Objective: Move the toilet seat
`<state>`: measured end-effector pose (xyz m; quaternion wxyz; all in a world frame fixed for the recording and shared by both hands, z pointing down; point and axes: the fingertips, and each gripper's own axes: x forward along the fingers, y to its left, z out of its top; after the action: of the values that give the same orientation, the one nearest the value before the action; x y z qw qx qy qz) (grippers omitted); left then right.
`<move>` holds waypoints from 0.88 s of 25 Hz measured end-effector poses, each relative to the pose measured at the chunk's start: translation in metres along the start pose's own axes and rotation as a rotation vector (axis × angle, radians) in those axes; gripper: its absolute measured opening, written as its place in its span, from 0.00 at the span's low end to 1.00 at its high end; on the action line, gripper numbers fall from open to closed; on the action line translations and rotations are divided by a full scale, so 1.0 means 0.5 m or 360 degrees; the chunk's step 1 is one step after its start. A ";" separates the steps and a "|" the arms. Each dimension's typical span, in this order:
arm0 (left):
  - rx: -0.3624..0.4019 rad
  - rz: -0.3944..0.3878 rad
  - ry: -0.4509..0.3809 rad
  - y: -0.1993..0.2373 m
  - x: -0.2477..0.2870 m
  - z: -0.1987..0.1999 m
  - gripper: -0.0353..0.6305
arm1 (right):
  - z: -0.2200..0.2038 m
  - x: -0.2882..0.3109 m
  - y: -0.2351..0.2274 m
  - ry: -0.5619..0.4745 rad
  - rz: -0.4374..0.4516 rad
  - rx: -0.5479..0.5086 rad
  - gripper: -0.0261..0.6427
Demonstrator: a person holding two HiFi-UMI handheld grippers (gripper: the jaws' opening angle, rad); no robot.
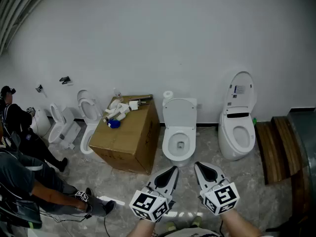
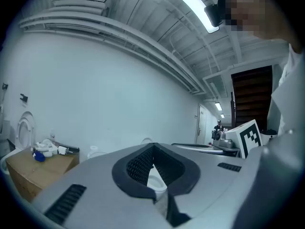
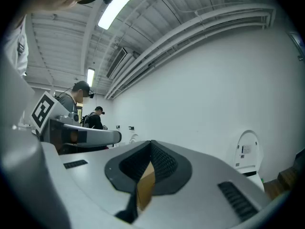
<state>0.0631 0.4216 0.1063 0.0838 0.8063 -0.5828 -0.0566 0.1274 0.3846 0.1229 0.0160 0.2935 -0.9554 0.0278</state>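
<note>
A white toilet (image 1: 179,141) stands against the wall straight ahead, its lid (image 1: 180,113) tipped up against the tank. Both grippers hover side by side in front of it, pointing level at it and apart from it. My left gripper (image 1: 172,170) is shut with nothing held, its tips meeting in the left gripper view (image 2: 152,147). My right gripper (image 1: 200,166) is also shut and empty, as the right gripper view (image 3: 151,142) shows. A second white toilet (image 1: 238,127) with a raised lid stands to the right.
A cardboard box (image 1: 129,135) with small white and blue parts on top sits left of the middle toilet. More toilets (image 1: 88,113) line the wall at the left. People sit at the far left (image 1: 29,177). Wooden planks (image 1: 276,147) lie at the right.
</note>
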 end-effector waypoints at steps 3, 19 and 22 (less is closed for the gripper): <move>0.0005 0.0001 0.0001 -0.005 0.001 0.000 0.07 | -0.001 -0.004 0.000 0.0001 0.0012 -0.0014 0.06; 0.0003 0.0035 0.0020 -0.034 0.041 -0.009 0.07 | 0.004 -0.017 -0.025 -0.0004 0.0117 -0.0011 0.06; -0.0001 0.0053 0.0024 -0.043 0.054 -0.013 0.07 | 0.002 -0.025 -0.043 -0.0012 0.0128 0.0004 0.06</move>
<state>0.0929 0.4030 0.1086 0.0895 0.7968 -0.5956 -0.0493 0.1498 0.3740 0.1224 0.0109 0.2549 -0.9665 0.0283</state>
